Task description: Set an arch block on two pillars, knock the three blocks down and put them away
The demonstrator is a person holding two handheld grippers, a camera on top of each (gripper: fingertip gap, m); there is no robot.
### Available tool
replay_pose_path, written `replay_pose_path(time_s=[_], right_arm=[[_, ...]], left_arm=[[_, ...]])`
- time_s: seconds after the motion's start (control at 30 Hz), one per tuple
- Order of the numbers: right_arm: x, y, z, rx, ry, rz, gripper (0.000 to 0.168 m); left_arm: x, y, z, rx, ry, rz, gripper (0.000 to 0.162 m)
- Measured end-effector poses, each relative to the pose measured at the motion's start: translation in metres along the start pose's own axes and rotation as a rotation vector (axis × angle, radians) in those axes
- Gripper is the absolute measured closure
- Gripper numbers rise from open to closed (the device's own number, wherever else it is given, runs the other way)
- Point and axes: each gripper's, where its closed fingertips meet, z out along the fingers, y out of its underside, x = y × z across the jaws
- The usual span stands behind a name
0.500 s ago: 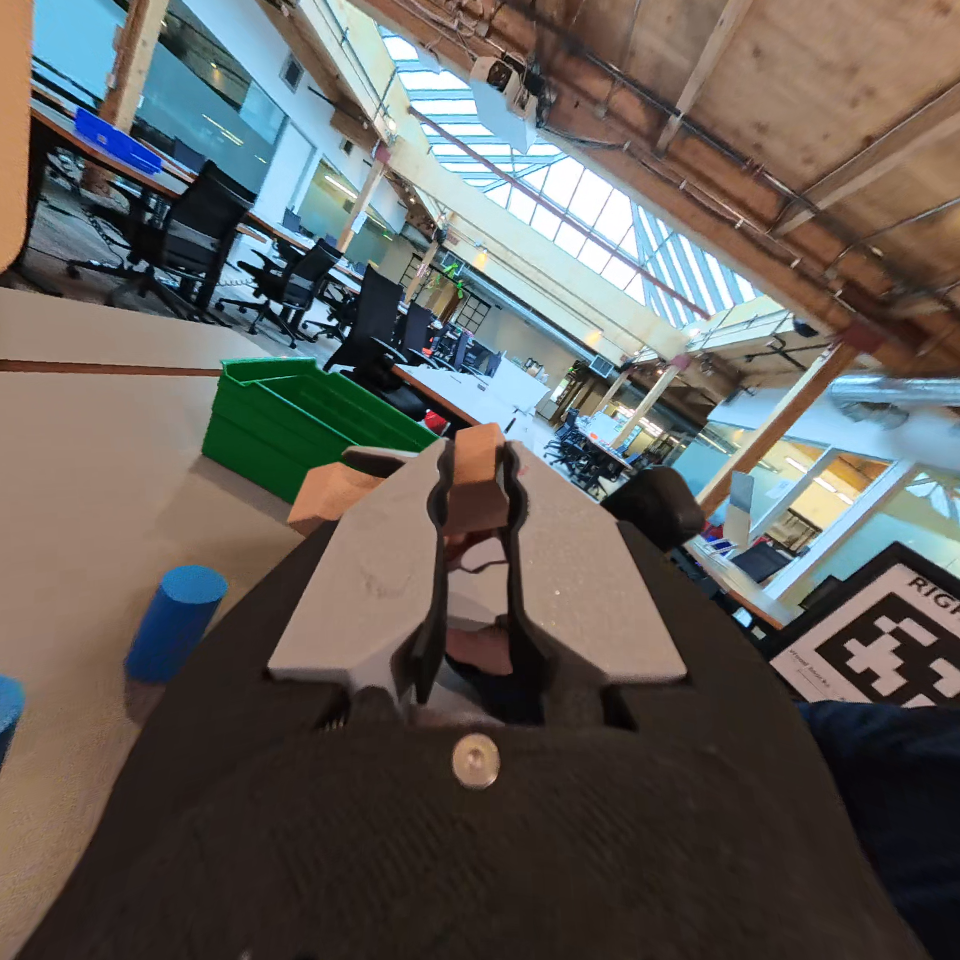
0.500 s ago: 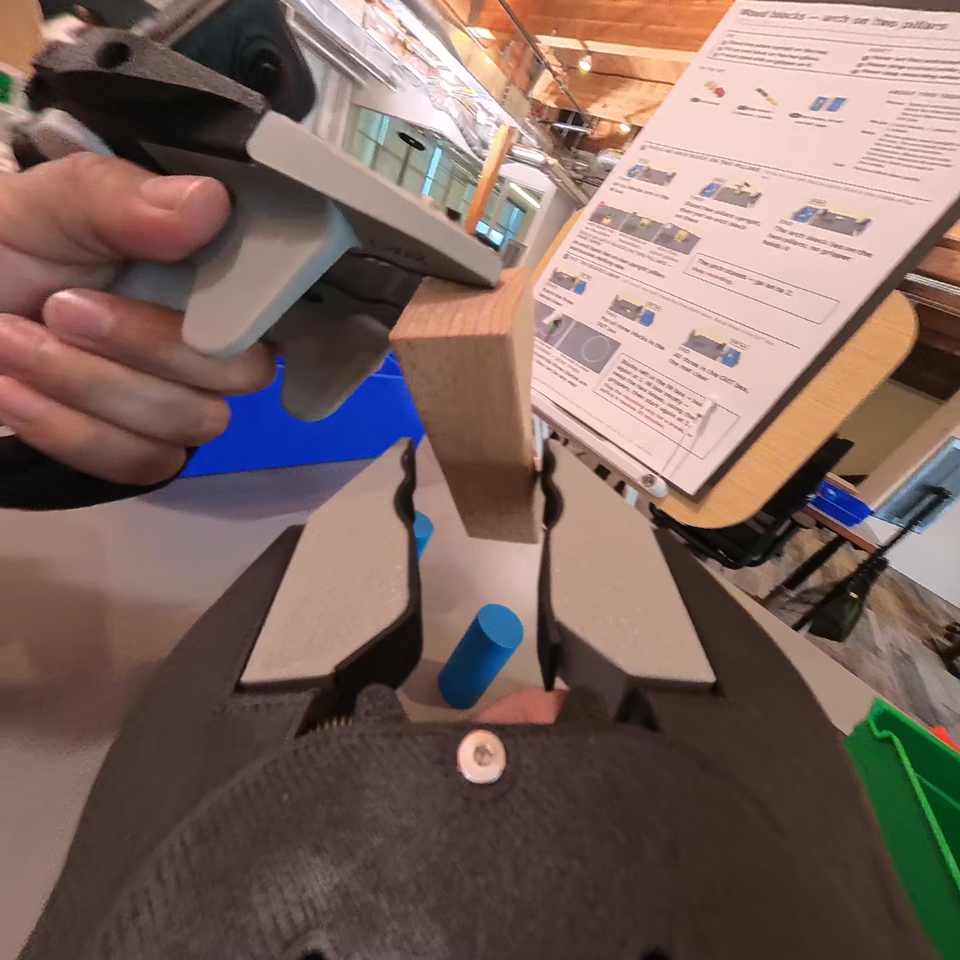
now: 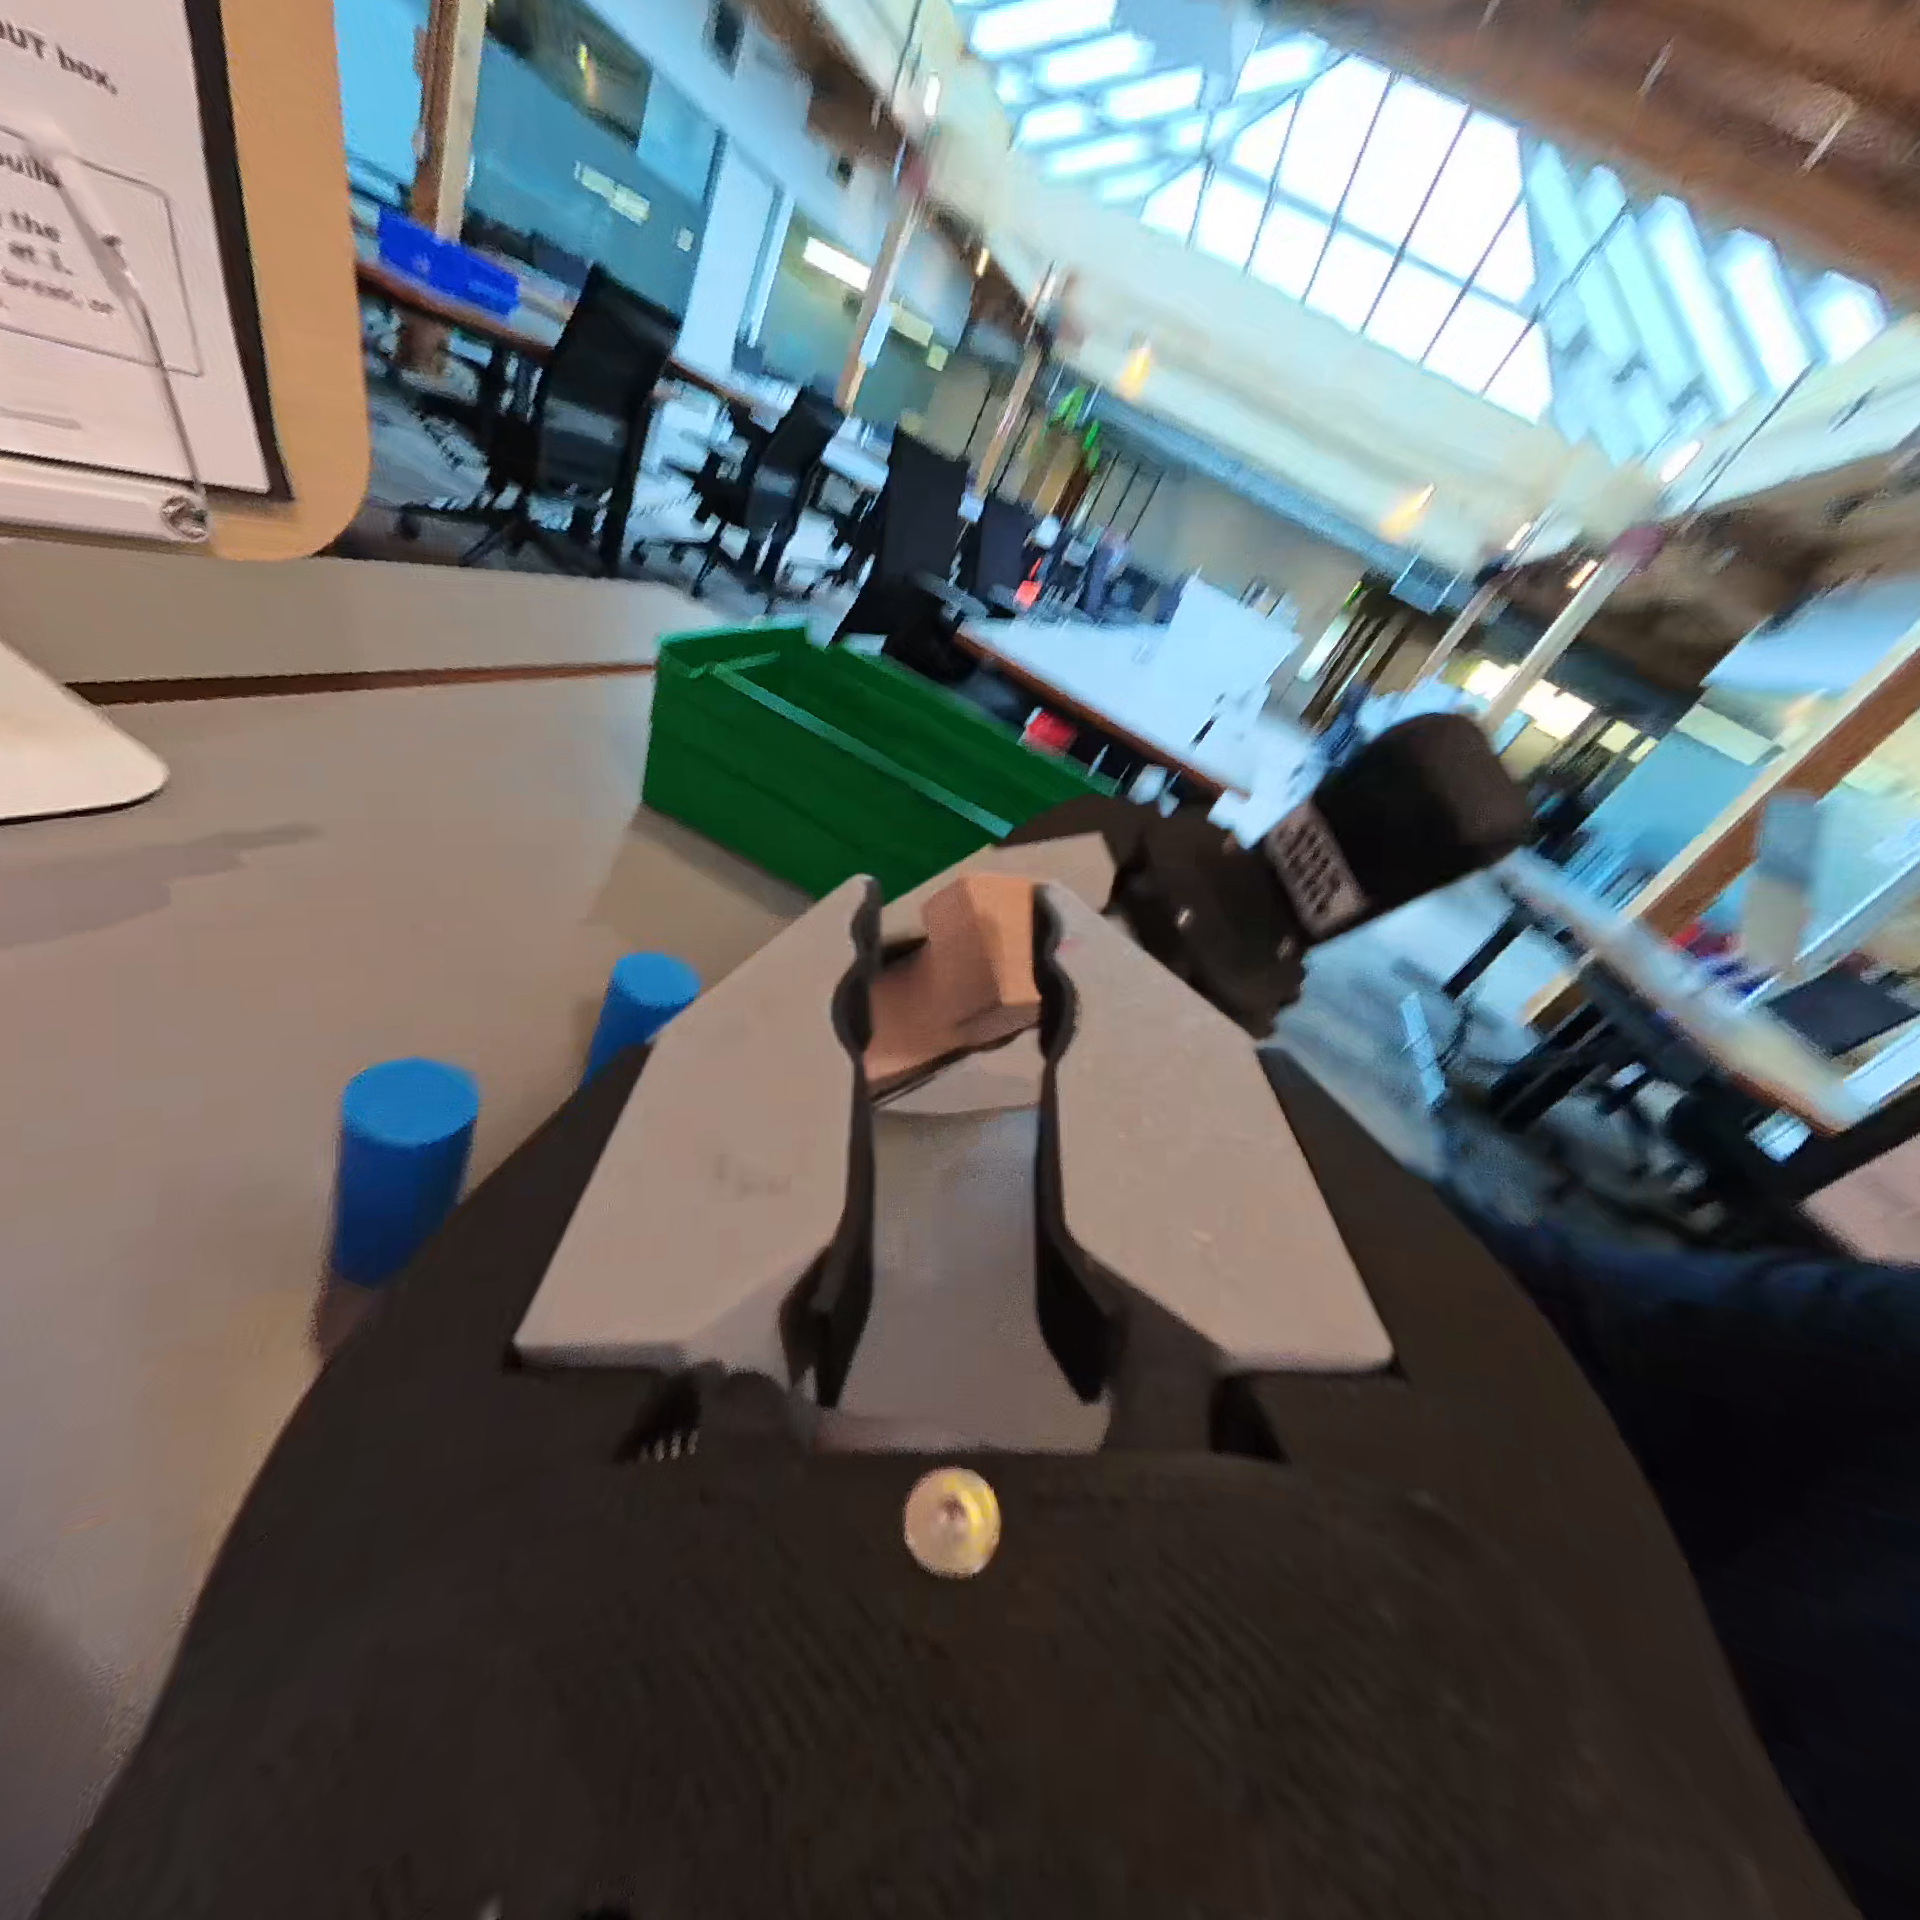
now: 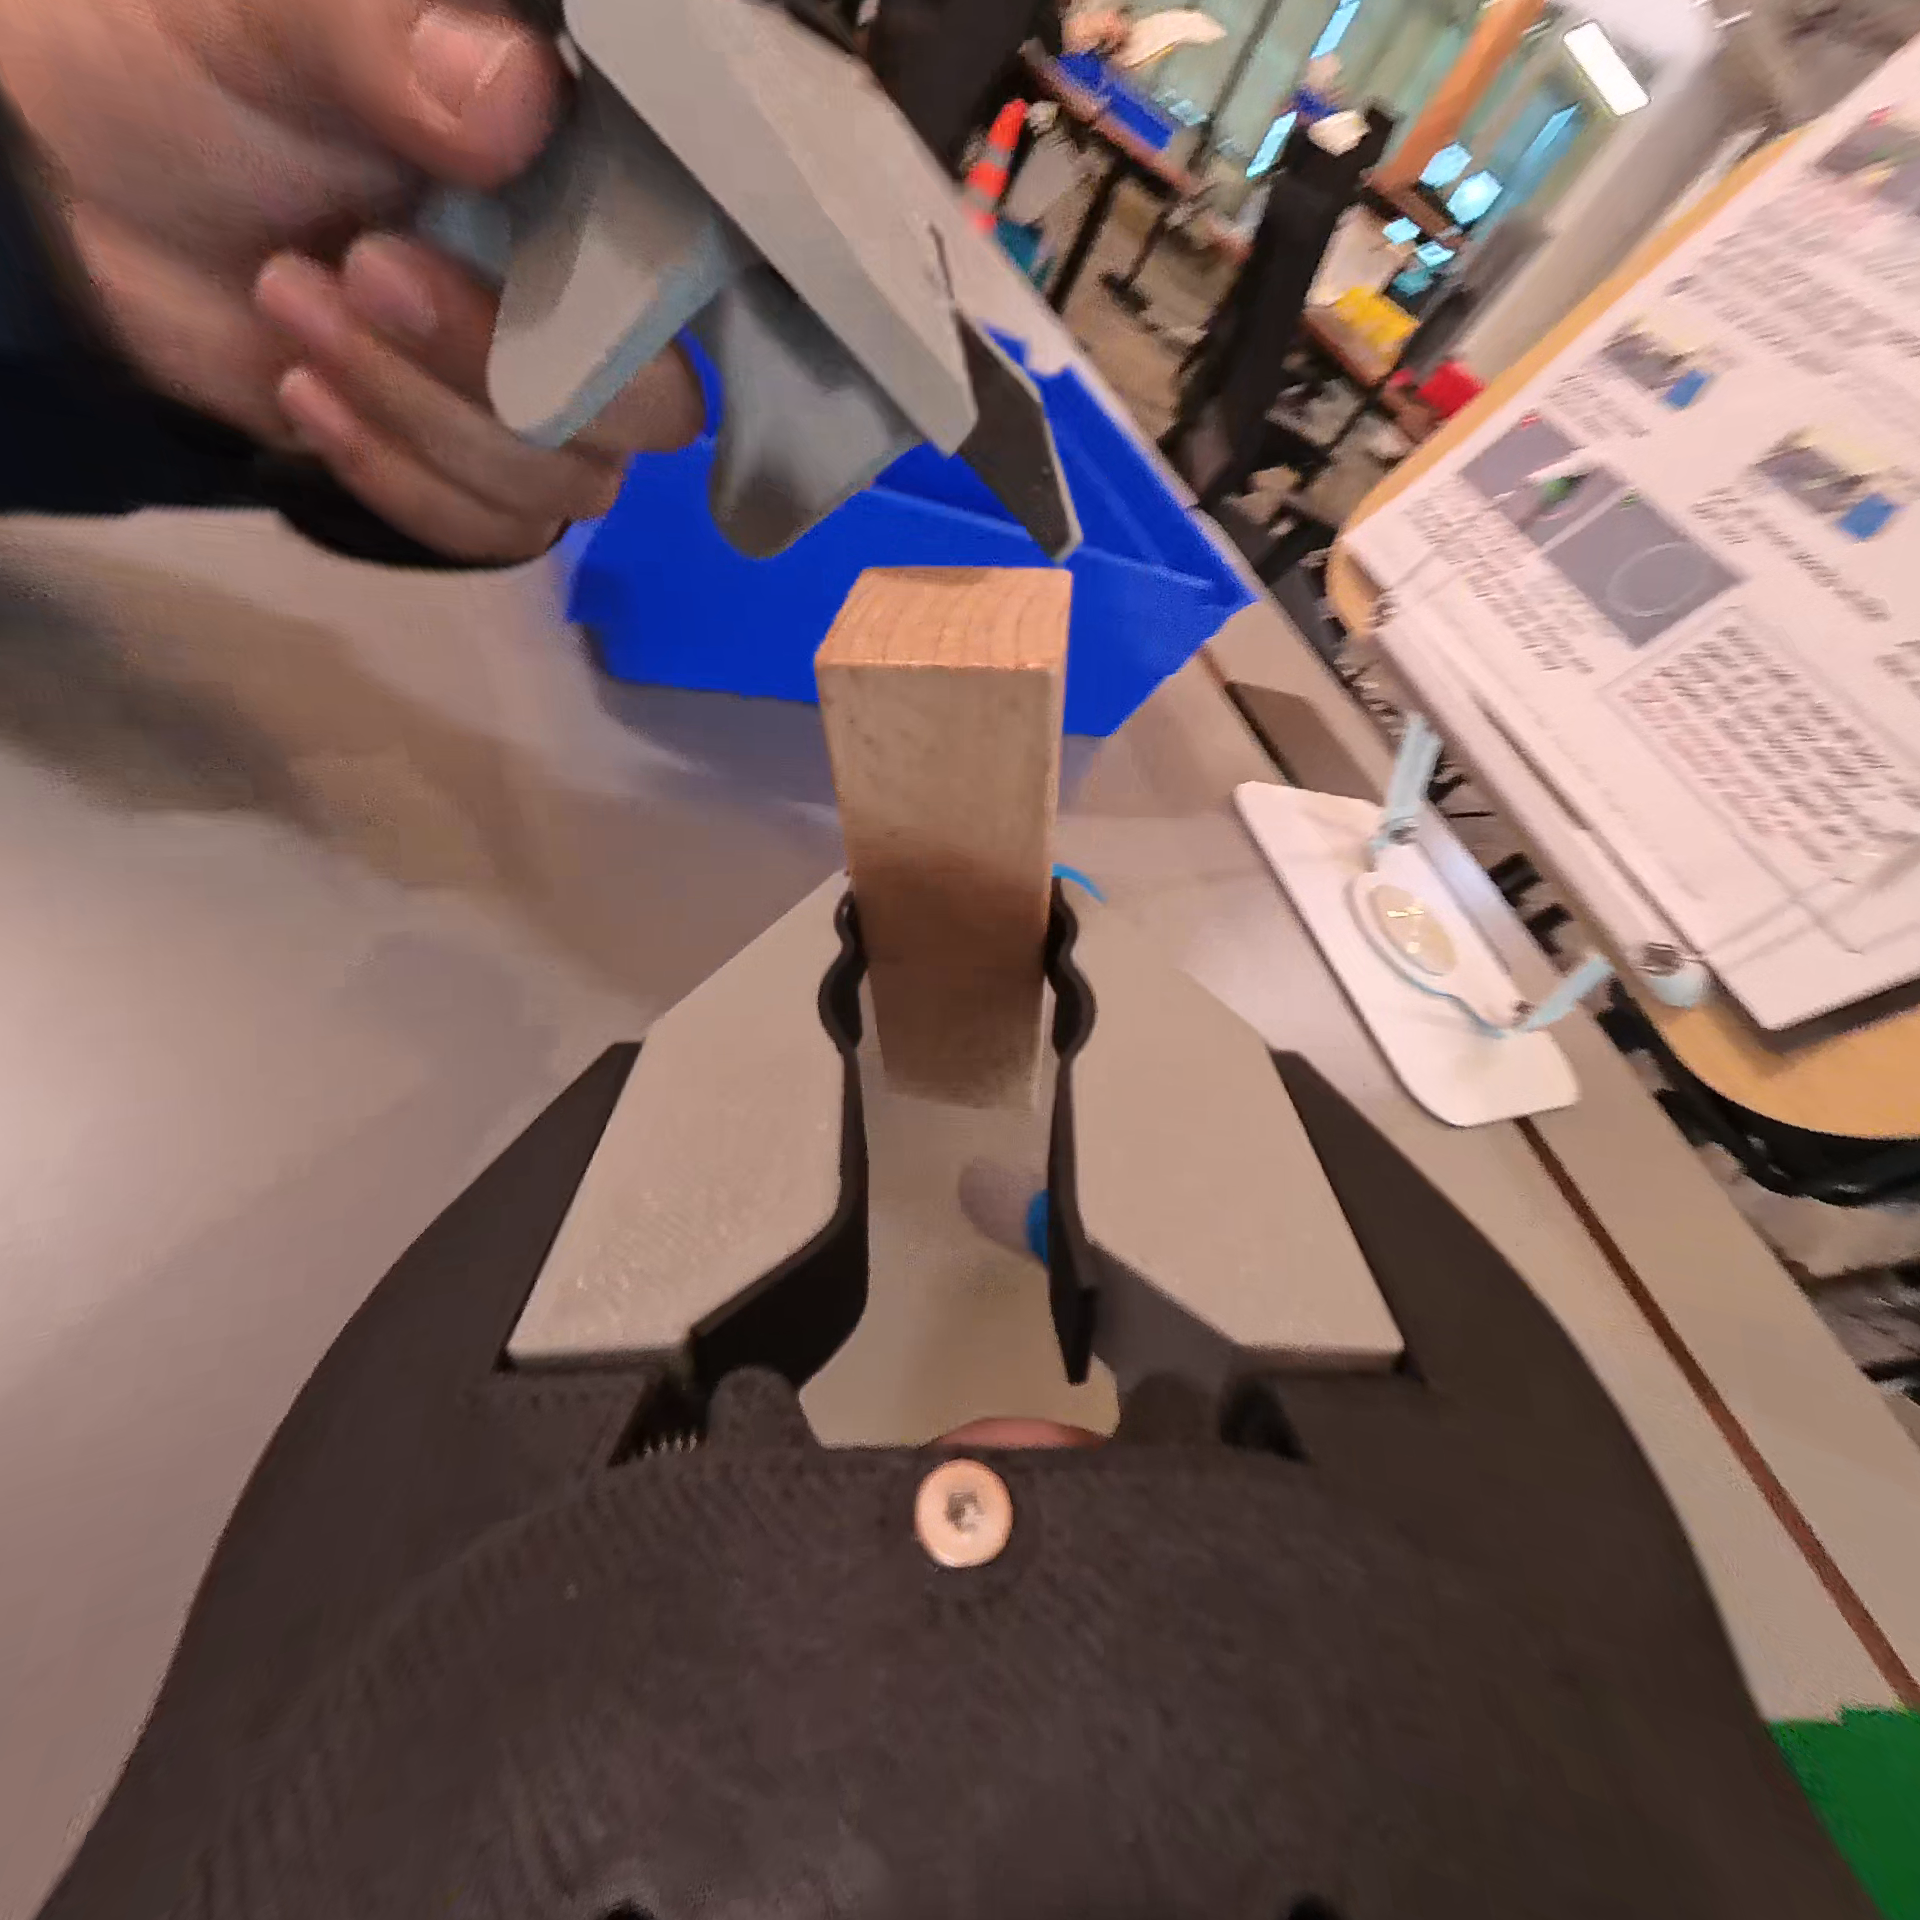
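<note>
My right gripper (image 4: 951, 935) is shut on the wooden arch block (image 4: 945, 779) and holds it on end above the grey table (image 4: 312, 987). My left gripper (image 3: 951, 914) is open, and the block (image 3: 977, 961) sits just past its tips. In the right wrist view one of the left gripper's fingers (image 4: 831, 260) hangs just above the block's top without touching it, held by a hand (image 4: 312, 260). Two blue pillars (image 3: 405, 1174) (image 3: 644, 997) stand upright on the table, left of my left gripper. The right wrist view shows only slivers of blue (image 4: 1039, 1216).
A green bin (image 3: 831, 769) stands behind the pillars. A blue bin (image 4: 935, 592) stands beyond the block in the right wrist view. An instruction board (image 4: 1662, 520) on a white stand base (image 4: 1403, 966) stands at the table's edge. Office desks and chairs lie beyond.
My right gripper has shut on the arch block. My left gripper has opened, let go of it and drawn back. Both views have tilted down toward the table.
</note>
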Motion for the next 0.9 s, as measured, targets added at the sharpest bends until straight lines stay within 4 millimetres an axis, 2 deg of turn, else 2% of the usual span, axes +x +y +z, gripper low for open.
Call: replay_pose_path(time_s=[0.1,0.13,0.23,0.4,0.6,0.8,0.9], right_arm=[[-0.021,0.013,0.000,-0.075,-0.151,0.006,0.137],[-0.026,0.021,0.001,-0.109,-0.186,0.013,0.137],[-0.033,0.041,0.002,-0.202,-0.241,0.015,0.137],[-0.050,0.042,-0.003,-0.212,-0.359,0.053,0.137],[-0.063,0.061,-0.010,-0.304,-0.456,0.074,0.137],[-0.071,0.068,-0.008,-0.353,-0.481,0.057,0.137],[-0.073,0.075,-0.008,-0.384,-0.493,0.050,0.137]], left_arm=[[0.001,0.028,-0.005,-0.179,-0.042,0.174,0.104],[0.002,0.038,-0.007,-0.232,-0.047,0.242,0.099],[-0.006,0.062,-0.006,-0.346,-0.105,0.427,0.102],[-0.001,0.099,0.006,-0.472,-0.012,0.545,0.103],[-0.002,0.105,0.021,-0.439,0.019,0.559,0.103],[-0.004,0.131,0.031,-0.503,0.052,0.578,0.106],[-0.010,0.144,0.028,-0.562,0.059,0.556,0.114]])
